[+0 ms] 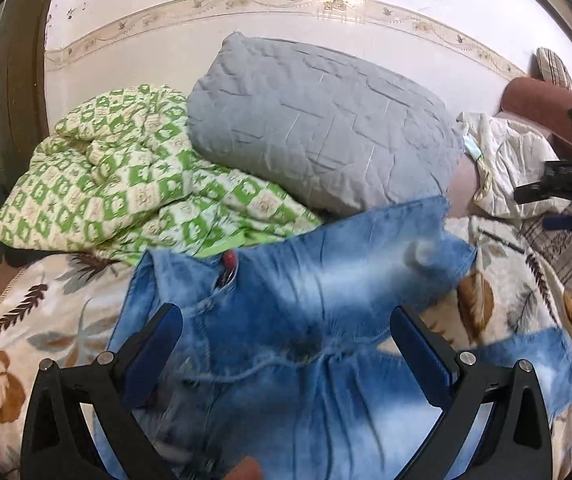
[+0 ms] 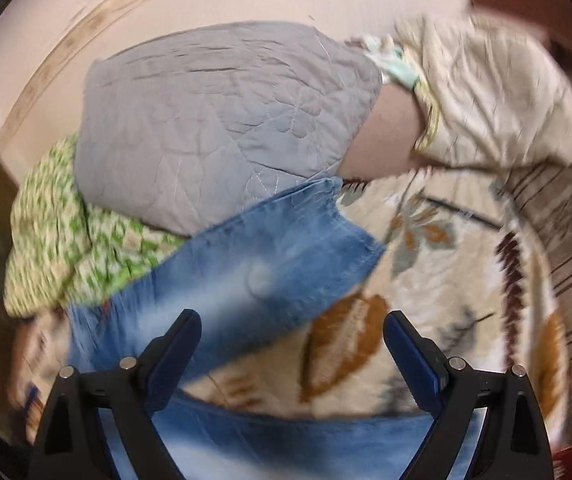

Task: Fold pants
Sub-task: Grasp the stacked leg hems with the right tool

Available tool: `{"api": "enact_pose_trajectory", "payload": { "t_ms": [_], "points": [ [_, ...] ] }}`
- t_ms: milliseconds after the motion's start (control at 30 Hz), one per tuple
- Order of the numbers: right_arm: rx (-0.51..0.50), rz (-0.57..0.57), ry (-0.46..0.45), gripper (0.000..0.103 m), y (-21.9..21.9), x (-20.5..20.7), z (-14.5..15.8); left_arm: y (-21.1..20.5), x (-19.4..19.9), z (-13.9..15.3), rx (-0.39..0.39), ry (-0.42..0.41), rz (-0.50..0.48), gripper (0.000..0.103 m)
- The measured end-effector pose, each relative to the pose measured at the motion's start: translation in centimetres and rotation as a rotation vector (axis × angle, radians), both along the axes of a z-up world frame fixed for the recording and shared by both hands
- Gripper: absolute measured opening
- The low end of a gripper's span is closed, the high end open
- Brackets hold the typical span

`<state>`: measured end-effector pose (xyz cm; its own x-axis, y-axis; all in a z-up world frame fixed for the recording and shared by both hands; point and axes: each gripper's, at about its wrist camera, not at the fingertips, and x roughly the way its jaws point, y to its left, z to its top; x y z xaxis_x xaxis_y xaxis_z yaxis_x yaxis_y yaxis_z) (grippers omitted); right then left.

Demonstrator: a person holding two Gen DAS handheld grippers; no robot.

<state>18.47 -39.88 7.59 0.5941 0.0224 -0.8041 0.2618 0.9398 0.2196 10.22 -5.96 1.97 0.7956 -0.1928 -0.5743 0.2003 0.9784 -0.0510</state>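
The pants (image 1: 305,308), washed blue denim, fill the lower middle of my left wrist view, spread on the leaf-print blanket (image 1: 46,328) of the bed. My left tool (image 1: 286,344) hangs over them released, fingers wide apart with nothing between. A grey pillow (image 1: 317,128) sits upper centre, a green checked quilt (image 1: 118,172) at left (the right tool (image 1: 557,196) peeks in at the right edge). In the right wrist view, blurred, the pants (image 2: 254,264) run diagonally through the centre, and my right tool (image 2: 291,344) is released over denim and blanket (image 2: 425,280).
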Motion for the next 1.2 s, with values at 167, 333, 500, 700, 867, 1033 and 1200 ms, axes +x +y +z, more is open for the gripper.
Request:
{"api": "enact_pose_trajectory", "payload": {
  "t_ms": [167,333,500,700,867,1033,1200],
  "points": [
    [0.106,-0.104,0.069,0.094,-1.9,6.2,-2.6,0.6,0.6,-0.5,0.011,-0.035,0.012,0.103],
    [0.284,-0.245,0.081,0.087,-5.0,10.9,-6.2,1.3,1.2,-0.8,0.013,-0.041,0.027,0.103],
    [0.375,-0.293,0.101,0.075,-6.0,13.8,-8.8,0.6,1.7,-0.9,0.023,-0.05,0.003,0.103],
    [0.445,-0.331,0.074,0.066,-6.8,15.3,-10.6,-0.4,2.5,-1.9,0.051,-0.035,-0.027,0.103],
    [0.501,-0.311,0.058,0.041,-6.9,16.3,-11.4,-0.4,3.0,-2.3,0.047,-0.022,-0.025,0.103],
    [0.543,-0.311,0.042,0.029,-6.9,16.6,-12.5,-0.3,3.0,-2.3,0.046,-0.02,-0.021,0.103],
    [0.557,-0.31,0.01,0.012,-6.7,15.6,-12.6,-0.3,3.2,-2.4,0.047,-0.02,-0.02,0.103]
  ]
}}
